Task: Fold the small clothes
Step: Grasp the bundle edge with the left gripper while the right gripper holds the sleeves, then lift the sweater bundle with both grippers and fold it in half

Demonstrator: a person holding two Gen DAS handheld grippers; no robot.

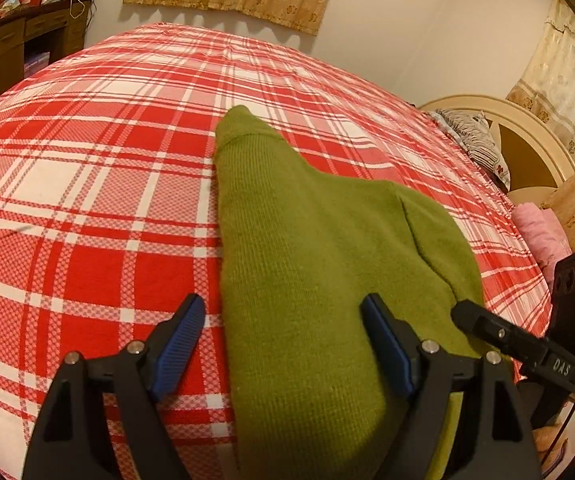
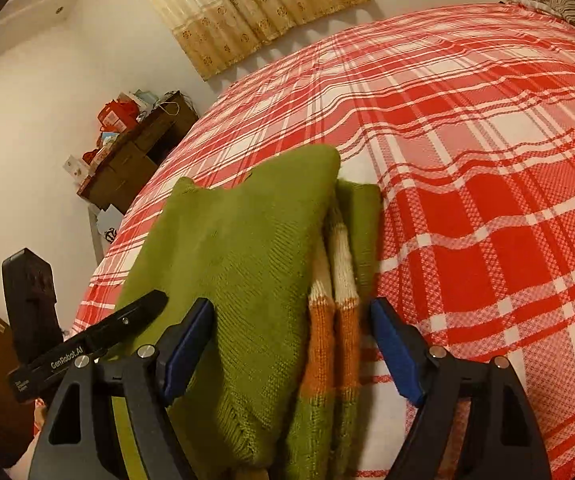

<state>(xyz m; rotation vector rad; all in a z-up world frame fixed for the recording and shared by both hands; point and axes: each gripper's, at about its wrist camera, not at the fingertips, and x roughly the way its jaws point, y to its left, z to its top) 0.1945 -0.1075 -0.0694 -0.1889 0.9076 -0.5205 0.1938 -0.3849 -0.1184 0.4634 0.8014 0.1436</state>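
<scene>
Left wrist view has your left tongs (image 1: 283, 346) spread wide with nothing between them, hovering low over the near part of the green sweater (image 1: 307, 264). One blue pad (image 1: 179, 346) sits over the red plaid bedspread (image 1: 87, 184) just beside the sweater's left edge; the other pad is over the knit itself. The sweater lies flat on the bed, folded narrow, tapering to a point away from you, with a flap lapped over on its right side. Your right tongs (image 1: 483, 328) reach in from the right edge, their tip over the sweater's right border; from here you cannot tell how they stand.

From the right wrist view, your right tongs (image 2: 291, 346) are also wide apart and hold nothing. Between the pads you see the folded green panel (image 2: 239, 264) and, beside it, two sleeves (image 2: 333, 312) lying side by side, banded white, orange and green. Your left tongs (image 2: 127, 316) show at the left, their tip over the sweater's far edge.

Beyond the bed stand a dark wooden desk (image 2: 135, 160) piled with red boxes, and patterned curtains (image 2: 243, 12) on the wall. A headboard (image 1: 519, 136), a striped pillow (image 1: 475, 140) and something pink (image 1: 539, 232) show at the right of the left view.
</scene>
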